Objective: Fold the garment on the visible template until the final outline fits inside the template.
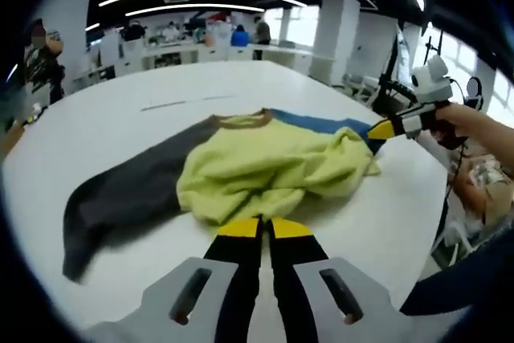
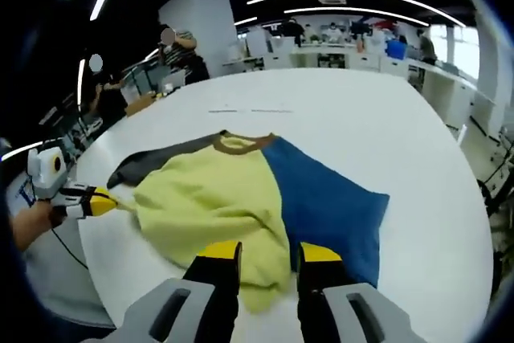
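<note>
A sweatshirt (image 1: 265, 166) lies bunched on the white table (image 1: 120, 110). It has a yellow-green body, a brown collar, a dark grey sleeve (image 1: 120, 198) and a blue sleeve (image 2: 321, 198). My left gripper (image 1: 264, 228) is shut on the near yellow-green edge, its jaws almost touching. In the right gripper view it (image 2: 103, 201) pulls a corner of the sweatshirt (image 2: 225, 198) into a point. My right gripper (image 2: 270, 252) has yellow-green cloth deep between its jaws, which stand a little apart. In the left gripper view its tip (image 1: 384, 128) meets the cloth by the blue sleeve.
Faint marks (image 1: 185, 102) cross the table (image 2: 385, 118) beyond the collar. A person's hand (image 1: 462, 122) holds the right gripper at the table's edge. Desks and people stand far behind. Bare tabletop surrounds the sweatshirt.
</note>
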{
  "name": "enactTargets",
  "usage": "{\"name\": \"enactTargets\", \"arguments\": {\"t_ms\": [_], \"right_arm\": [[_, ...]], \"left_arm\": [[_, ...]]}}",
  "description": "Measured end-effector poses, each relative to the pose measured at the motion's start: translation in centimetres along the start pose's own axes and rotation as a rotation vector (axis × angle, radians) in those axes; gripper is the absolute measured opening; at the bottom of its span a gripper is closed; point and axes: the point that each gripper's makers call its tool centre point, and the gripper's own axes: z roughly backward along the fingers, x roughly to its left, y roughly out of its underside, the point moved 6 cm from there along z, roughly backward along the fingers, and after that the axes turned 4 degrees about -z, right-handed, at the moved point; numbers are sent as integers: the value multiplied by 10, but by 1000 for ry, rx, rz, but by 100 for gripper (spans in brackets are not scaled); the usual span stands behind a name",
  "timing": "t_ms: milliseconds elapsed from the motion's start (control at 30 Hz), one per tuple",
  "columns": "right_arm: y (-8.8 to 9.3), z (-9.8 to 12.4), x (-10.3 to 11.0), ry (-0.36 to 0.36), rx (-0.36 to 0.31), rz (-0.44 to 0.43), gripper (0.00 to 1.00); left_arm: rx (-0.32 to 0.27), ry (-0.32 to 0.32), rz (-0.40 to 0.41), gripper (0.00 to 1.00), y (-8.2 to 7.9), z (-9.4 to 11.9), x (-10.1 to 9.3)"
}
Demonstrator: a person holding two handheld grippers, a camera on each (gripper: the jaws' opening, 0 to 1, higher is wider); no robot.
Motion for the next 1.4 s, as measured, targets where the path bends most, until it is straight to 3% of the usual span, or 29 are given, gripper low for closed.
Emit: {"name": "enactTargets", "arguments": {"t_ms": [500, 833, 1200, 1400], "right_arm": [[33, 5, 11, 15, 86, -52, 24], [54, -2, 8, 89, 135, -66, 19], [57, -8, 11, 152, 132, -52, 13], [56, -10, 14, 194, 143, 19, 10]], "left_arm": [[2, -4, 3, 1, 2, 2, 1], [10, -5, 16, 1, 5, 2, 1], [17, -5, 16, 1, 7, 3, 1], [16, -10, 13, 1, 8, 3, 1]]}}
